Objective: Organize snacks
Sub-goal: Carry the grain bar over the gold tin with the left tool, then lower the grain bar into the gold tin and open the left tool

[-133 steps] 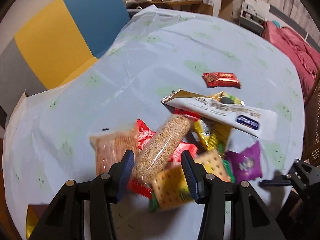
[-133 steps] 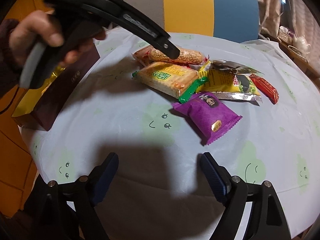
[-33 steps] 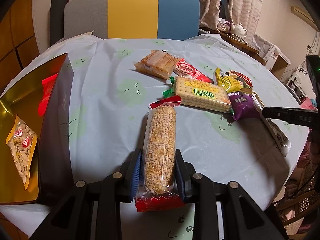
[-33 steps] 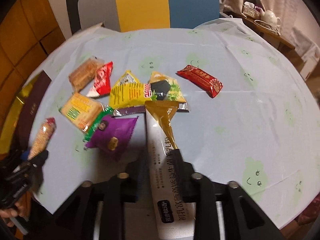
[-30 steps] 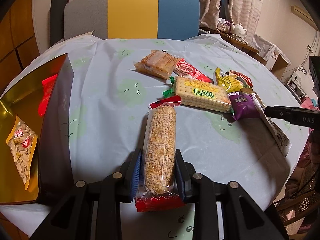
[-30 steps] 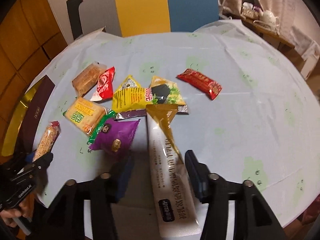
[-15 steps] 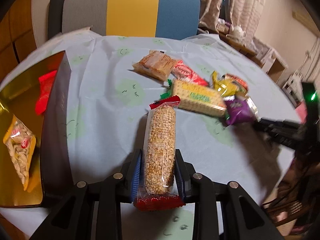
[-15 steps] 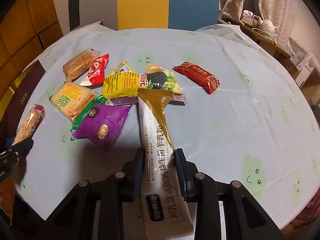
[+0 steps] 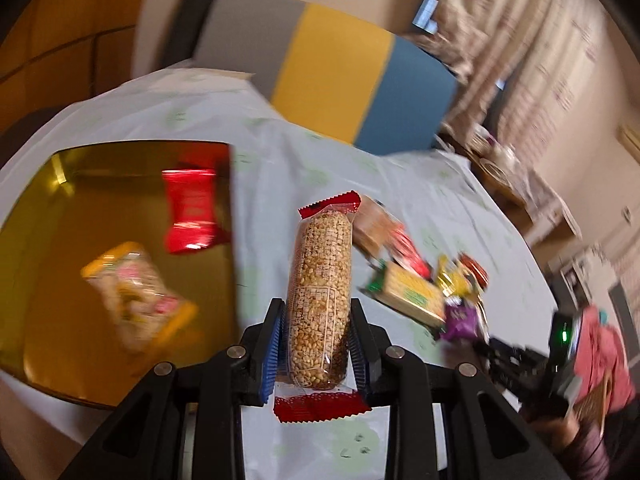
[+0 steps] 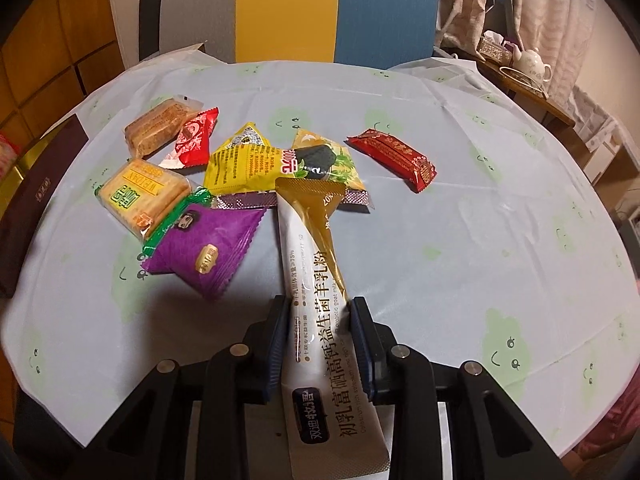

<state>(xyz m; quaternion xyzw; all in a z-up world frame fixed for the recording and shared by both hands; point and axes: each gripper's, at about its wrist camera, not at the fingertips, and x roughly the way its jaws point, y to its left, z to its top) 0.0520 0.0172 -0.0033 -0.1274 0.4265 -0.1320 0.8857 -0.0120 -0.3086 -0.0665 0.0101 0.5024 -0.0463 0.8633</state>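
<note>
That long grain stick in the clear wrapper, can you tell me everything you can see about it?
The grain stick is a long, round bar of tiny golden puffed grains packed in clear plastic, with red zigzag-edged seals at both ends and faint white print on the side. It looks whole and unopened. The left tool is shut on its lower part, blue pads pressing both sides, and nothing else seems to touch it. It points away from the camera, lifted above the pale tablecloth, beside the gold tray.
</note>
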